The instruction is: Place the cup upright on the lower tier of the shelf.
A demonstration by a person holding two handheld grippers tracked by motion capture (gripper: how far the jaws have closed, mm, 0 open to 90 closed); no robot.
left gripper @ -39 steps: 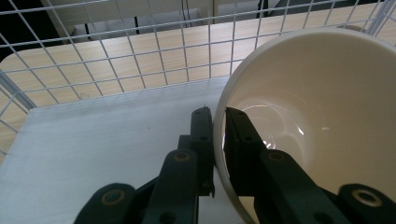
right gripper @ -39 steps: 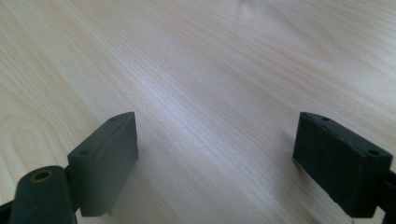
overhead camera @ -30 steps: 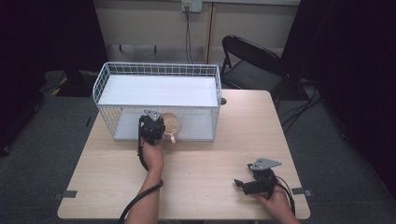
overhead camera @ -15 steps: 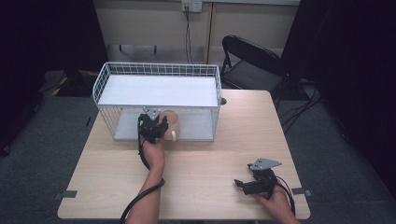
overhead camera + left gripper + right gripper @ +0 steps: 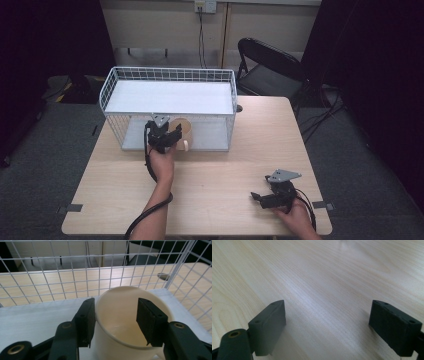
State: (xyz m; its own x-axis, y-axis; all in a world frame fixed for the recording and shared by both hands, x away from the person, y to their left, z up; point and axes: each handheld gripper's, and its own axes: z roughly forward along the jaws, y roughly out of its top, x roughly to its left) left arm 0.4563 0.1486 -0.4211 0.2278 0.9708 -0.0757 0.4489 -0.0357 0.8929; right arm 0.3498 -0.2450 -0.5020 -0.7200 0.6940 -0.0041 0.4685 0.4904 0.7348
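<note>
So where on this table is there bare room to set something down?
Bare wood lies between the left gripper and right gripper, and right of the wire basket. It is crowded at the basket's front, where the left gripper's just-opening jaws straddle the mug wall.

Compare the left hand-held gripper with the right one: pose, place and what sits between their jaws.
The left hand-held gripper reaches into the wire basket on its lower shelf; the right hand-held gripper rests low over the bare table near its front edge. The left straddles the wall of a cream mug, one jaw outside and one inside, its jaws having just been opening; the right has only wood between wider-spread jaws. Both have black jaws and are open.
</note>
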